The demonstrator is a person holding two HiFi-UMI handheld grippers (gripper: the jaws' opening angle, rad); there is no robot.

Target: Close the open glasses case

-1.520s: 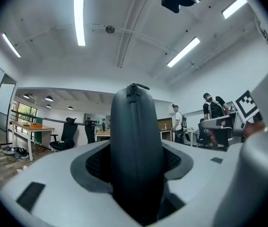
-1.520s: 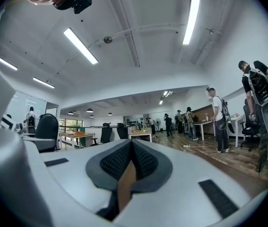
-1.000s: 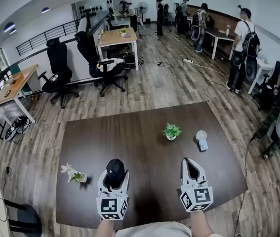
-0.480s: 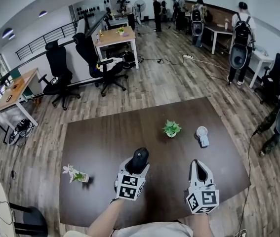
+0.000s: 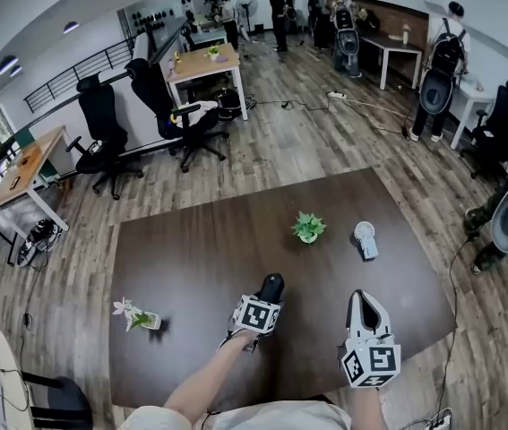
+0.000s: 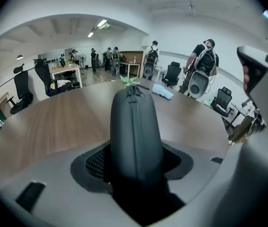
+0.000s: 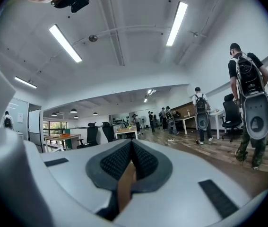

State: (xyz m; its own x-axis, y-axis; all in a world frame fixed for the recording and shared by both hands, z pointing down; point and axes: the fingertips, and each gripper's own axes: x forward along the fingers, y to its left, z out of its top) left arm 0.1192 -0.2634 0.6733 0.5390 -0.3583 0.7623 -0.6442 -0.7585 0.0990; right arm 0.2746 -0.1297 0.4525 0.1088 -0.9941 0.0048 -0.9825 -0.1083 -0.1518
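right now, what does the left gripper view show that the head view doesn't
Only the left gripper view: the left hand-held gripper up close, its pads pressing either side of the black glasses case, and the seam running down the case's middle.

Only the head view: the small flower vase near the table's left edge, the marker cube on top of the left hand-held gripper, and the person's forearm behind it.

Both: the glasses case, the dark table, the green potted plant and the little fan beyond it.

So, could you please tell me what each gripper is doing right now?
Left gripper: shut on the black rounded glasses case.
Right gripper: shut, empty.
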